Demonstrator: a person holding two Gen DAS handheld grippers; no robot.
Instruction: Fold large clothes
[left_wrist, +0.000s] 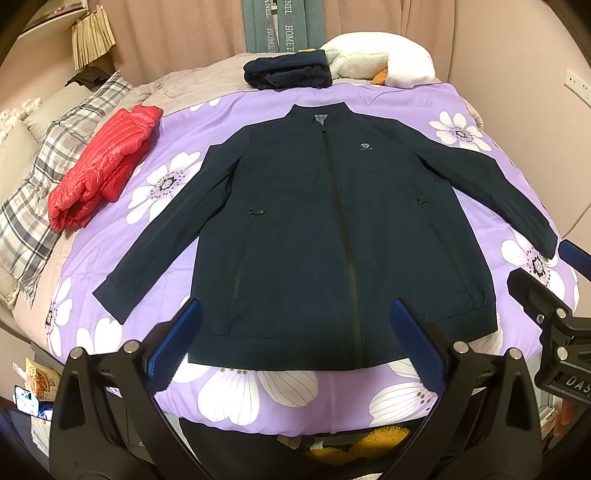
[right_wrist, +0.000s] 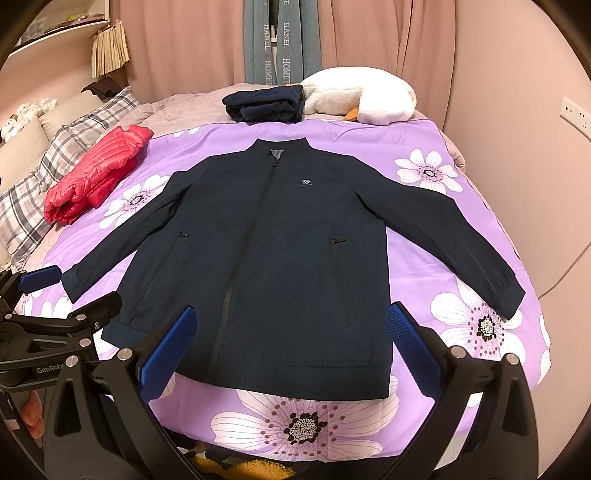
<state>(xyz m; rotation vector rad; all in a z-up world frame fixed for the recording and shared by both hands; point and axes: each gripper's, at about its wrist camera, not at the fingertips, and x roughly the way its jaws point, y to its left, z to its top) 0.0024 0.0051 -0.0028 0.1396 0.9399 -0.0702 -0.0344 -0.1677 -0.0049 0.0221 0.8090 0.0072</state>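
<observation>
While the navy jacket lies spread flat, zipped, on the bed's floral quilt, your left hand-held gripper and right hand-held gripper hover open, empty. Folding seems unstarted; likely grasp a sleeve next.

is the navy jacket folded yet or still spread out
Spread out: the navy jacket lies flat on the purple quilt, zipped, both sleeves angled outward, hem unfolded.

Jacket chest logo lettering too small to read.
</observation>
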